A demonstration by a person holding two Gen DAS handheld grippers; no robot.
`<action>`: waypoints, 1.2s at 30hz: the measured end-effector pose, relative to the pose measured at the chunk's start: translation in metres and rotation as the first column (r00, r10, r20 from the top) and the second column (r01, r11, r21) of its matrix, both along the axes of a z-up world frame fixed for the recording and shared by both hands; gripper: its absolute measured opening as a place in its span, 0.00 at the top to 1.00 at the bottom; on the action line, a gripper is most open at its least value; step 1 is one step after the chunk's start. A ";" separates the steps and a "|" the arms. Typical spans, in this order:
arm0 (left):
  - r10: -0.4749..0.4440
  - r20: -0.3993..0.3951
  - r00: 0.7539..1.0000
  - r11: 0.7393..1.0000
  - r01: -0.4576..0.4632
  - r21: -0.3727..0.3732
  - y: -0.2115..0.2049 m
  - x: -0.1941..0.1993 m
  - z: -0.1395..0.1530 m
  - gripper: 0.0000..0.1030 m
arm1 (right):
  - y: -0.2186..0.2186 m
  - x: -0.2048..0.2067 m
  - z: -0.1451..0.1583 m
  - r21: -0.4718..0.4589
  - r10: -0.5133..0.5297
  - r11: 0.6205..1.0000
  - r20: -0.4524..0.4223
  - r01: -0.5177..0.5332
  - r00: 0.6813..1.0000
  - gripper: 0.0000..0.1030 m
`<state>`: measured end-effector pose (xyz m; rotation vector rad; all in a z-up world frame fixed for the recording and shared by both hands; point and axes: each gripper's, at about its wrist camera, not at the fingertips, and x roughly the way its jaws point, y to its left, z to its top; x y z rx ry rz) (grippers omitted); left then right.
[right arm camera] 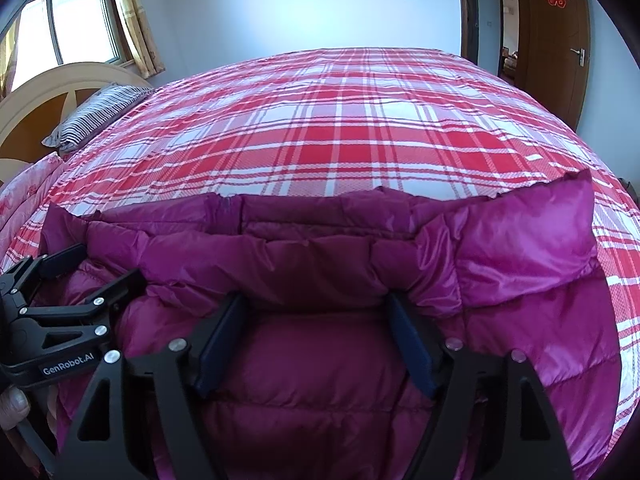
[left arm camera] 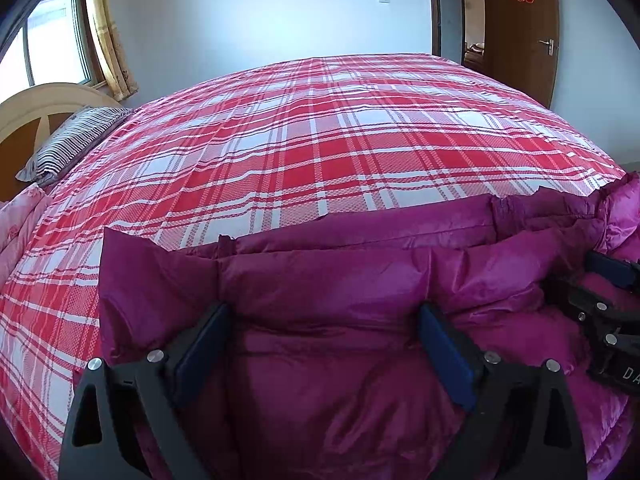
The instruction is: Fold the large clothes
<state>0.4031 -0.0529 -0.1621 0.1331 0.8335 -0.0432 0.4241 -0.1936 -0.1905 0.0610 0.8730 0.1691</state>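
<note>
Jacket (left arm camera: 360, 280) lies folded at the near edge of the bed (left arm camera: 320, 140) with my left claw (left arm camera: 324, 332) and right claw (right arm camera: 316, 328) both spread over it, seemingly gripping nothing — I fear the puffy, slick fill may spring the fold open.

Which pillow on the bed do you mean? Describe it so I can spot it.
Start at the big bed with the red plaid cover. Follow it left to the curved wooden headboard. The pillow lies there, the only dark-and-white striped thing, unlike the pink quilt beside it.
</note>
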 end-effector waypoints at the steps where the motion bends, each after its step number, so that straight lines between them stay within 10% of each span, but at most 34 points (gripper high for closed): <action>1: 0.001 -0.001 1.000 1.000 -0.001 -0.001 0.000 0.000 0.000 0.07 | 0.000 0.000 0.000 -0.002 0.000 1.000 0.000 0.000 1.000 0.25; 36: 0.007 -0.016 1.000 1.000 -0.007 0.003 0.002 0.002 -0.005 0.04 | 0.006 0.002 -0.004 -0.041 -0.006 0.999 -0.007 0.005 1.000 0.23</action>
